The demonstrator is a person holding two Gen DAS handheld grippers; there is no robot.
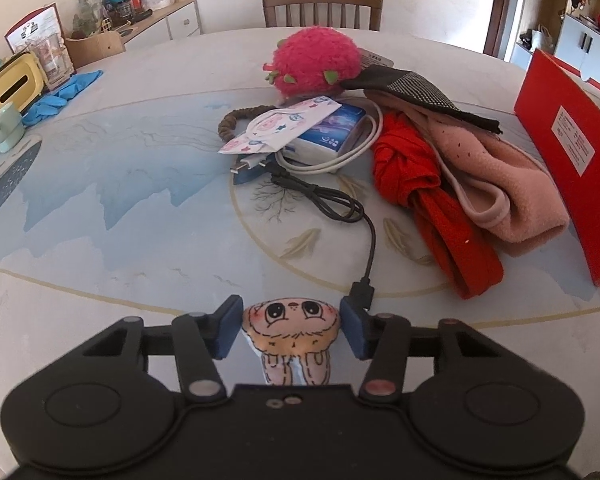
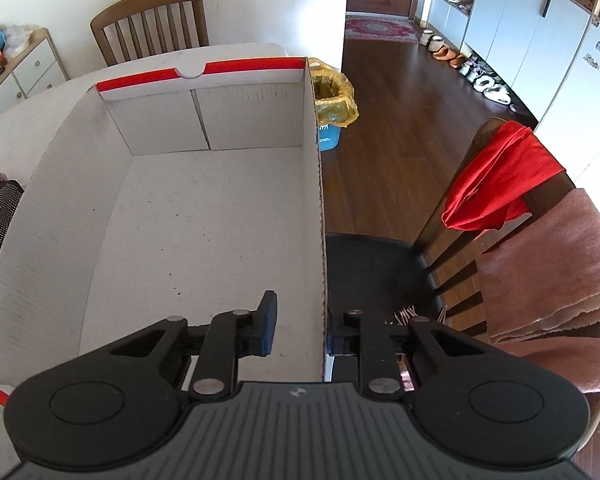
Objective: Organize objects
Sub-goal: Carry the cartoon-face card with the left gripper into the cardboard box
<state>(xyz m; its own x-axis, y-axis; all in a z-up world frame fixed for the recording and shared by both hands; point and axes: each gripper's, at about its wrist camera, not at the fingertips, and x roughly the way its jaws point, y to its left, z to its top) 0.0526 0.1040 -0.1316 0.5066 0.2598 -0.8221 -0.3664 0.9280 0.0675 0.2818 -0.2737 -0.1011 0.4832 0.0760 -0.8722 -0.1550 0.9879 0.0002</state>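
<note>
- the small cartoon doll (image 1: 291,334) lies on the worktop (image 1: 120,216) at 6 o'clock of the clutter, between the left gripper (image 1: 291,330) jaws; they stand half wide, pads at its sides, but i cannot tell if they press it.
- the right gripper (image 2: 298,330) jaws are narrow and straddle the box (image 2: 204,216) side wall near its front corner.
- judgement: squeeze the doll's head evenly, lift it clear of the black cable (image 1: 340,204) plug at 1 o'clock, and steady the box.
</note>
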